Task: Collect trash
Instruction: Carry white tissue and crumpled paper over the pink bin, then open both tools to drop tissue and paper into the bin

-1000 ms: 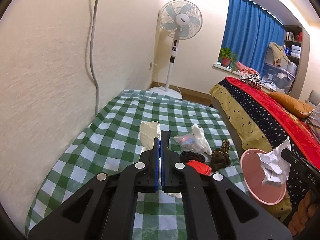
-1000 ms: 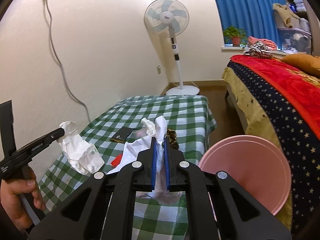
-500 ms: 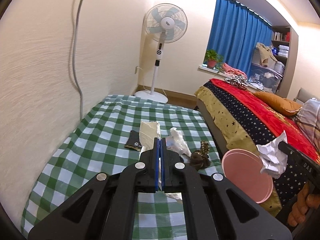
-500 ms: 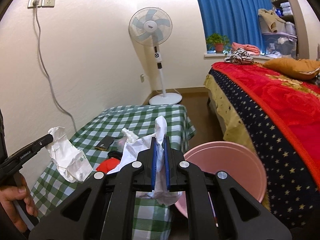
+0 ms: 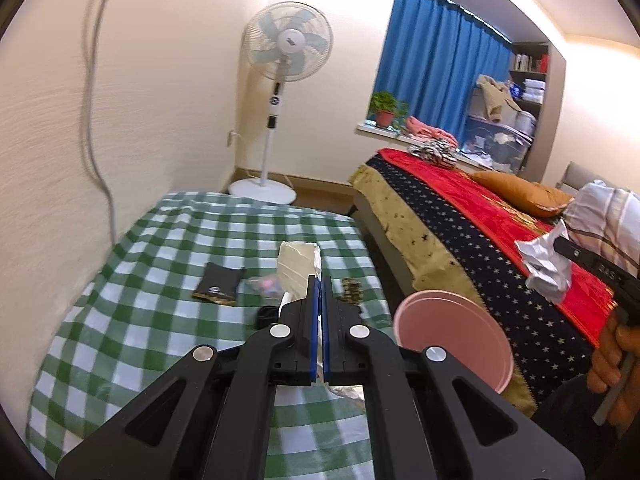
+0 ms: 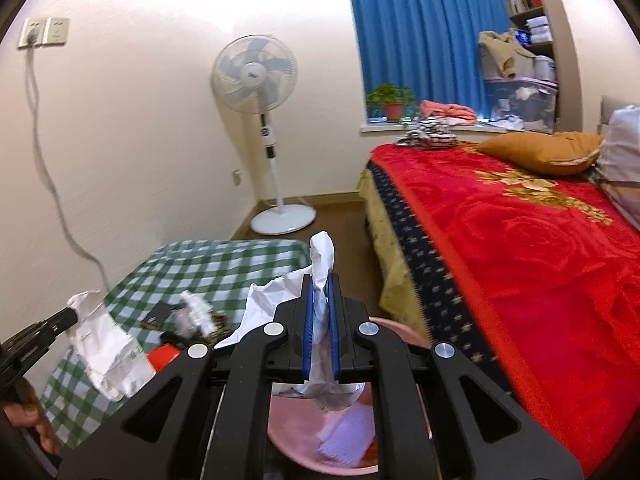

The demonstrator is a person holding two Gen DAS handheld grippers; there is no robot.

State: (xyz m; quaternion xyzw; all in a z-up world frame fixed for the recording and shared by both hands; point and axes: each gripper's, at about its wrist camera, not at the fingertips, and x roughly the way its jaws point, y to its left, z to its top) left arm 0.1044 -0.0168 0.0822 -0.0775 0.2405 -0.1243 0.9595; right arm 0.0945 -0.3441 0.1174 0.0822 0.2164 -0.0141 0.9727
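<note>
The crumpled white paper (image 6: 320,268) sits pinched between the blue pads of the right gripper (image 6: 320,332), its fingers drawn narrow onto a twisted neck of the sheet while loose folds spill out above and below. It hangs right over the pink bin (image 6: 332,456), which already has some white scraps inside. Paper like this looks nearly weightless, soft and springy: it crushes rather than breaks, and a pinch on a bunched fold should hold better than one on a single loose edge, which could tear or slip out. Once let go it will likely drop slowly and may drift, so a release low over the mouth of the bin seems wise.

The left gripper (image 5: 320,320) has its fingers closed tight on a second piece, a cream-white wrapper (image 5: 298,266) that stands up toward 12 o'clock from the tips and trails below them. It seems just as light, perhaps a little stiffer and slicker.

Past it, on the green checked bench (image 5: 140,280), more rubbish lies waiting: a black packet (image 5: 219,284) at about 10 o'clock from the fingertips, a clear plastic wrapper (image 5: 266,283) just beside it, a small dark patterned scrap (image 5: 352,290) at 1 o'clock, and a black ring (image 5: 267,314) close in. Flat packets will probably want lifting by an edge. The bin stands at 3 o'clock, between bench and bed (image 5: 460,216).
</note>
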